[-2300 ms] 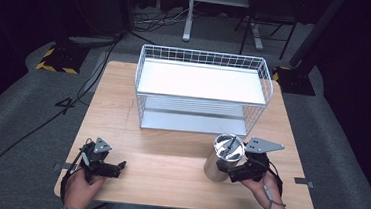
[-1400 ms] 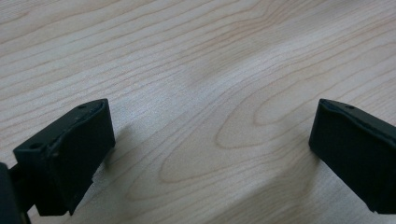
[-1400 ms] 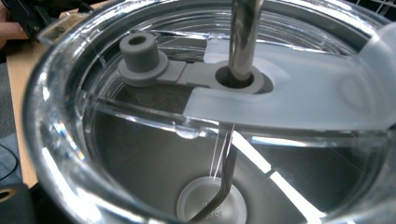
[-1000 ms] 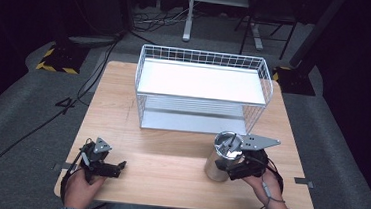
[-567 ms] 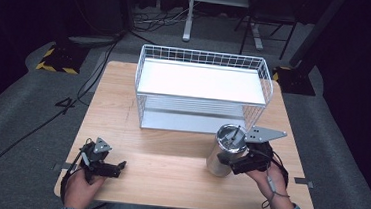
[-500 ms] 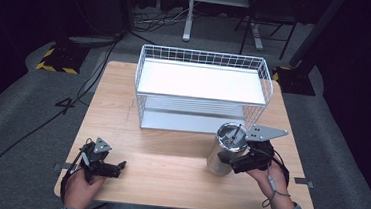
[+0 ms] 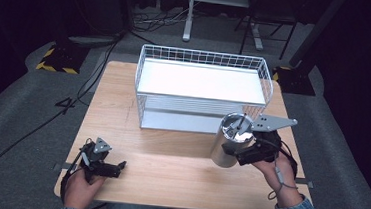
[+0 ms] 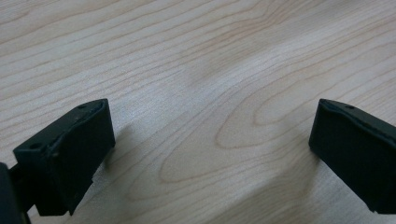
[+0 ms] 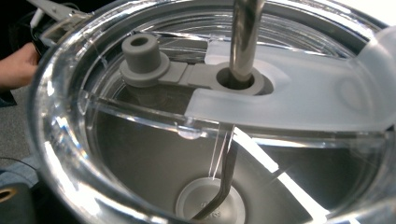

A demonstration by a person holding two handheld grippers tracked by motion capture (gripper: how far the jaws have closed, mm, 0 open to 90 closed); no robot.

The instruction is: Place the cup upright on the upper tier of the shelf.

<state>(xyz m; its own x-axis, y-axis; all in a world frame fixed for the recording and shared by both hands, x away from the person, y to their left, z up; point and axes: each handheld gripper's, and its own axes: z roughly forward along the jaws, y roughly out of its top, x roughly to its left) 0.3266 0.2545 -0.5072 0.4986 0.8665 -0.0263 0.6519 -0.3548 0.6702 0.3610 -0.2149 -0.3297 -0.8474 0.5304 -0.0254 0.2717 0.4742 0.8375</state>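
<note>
Right gripper (image 7: 242, 151) fingers clamp the steel tumbler (image 7: 228, 140), lifted off the bench (image 7: 170, 148). Keep it upright clearing the wire basket (image 7: 202, 88) rim. Left gripper (image 7: 113, 166) fingers gape empty.

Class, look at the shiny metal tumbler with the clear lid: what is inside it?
Through the clear lid of the shiny metal tumbler, held by the right gripper, a metal straw passes through a grey stopper and reaches the bare steel bottom. No liquid is apparent; the frosted slider hides part of the interior.
</note>
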